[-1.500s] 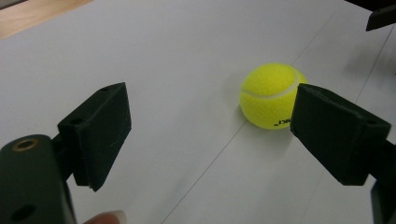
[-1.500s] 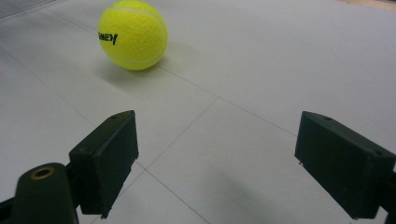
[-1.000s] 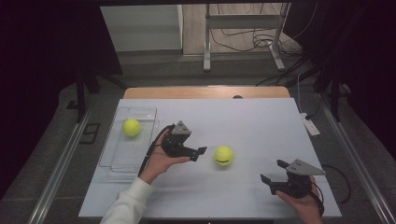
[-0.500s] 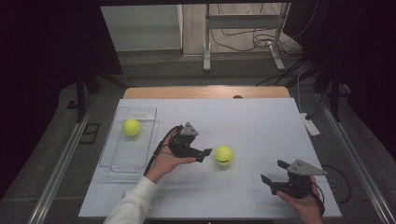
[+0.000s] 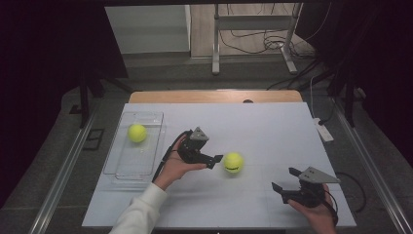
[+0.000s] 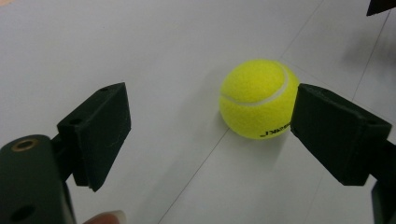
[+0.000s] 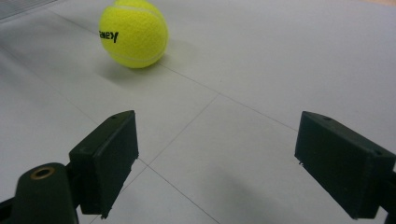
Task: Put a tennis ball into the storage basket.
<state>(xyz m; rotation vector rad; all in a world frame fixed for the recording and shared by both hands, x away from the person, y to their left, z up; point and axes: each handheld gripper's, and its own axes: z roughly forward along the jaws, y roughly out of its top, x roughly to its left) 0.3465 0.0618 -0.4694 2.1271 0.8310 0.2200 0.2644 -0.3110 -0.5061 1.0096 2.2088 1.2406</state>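
Right gripper (image 5: 288, 186): nearest to us, at the table's near right corner, our black two-jaw tool rests in the hand with its jaws spread wide and nothing between them.

Left gripper (image 5: 215, 162): jaws apart, released, and we are sliding in on the ball; a second ago we sat well short of it, now our tips are right at it.

Loose ball: the fuzzy yellow-green tennis ball with black lettering (image 6: 258, 99) lies on the white table (image 5: 272, 126) near its middle. In the left gripper view it sits off-centre, just beside the right jaw, which overlaps its edge; we cannot tell if they touch. It has not budged.

What that means: we judge the reach nearly done. We would shift so the ball sits between both pads, then squeeze.

Clear plastic tray (image 5: 152, 117): far left of the table, a see-through rectangular bin.

Tray contents: a second yellow-green tennis ball (image 5: 137, 133) at its far end, the near part bare. We reckon that is where ours goes.
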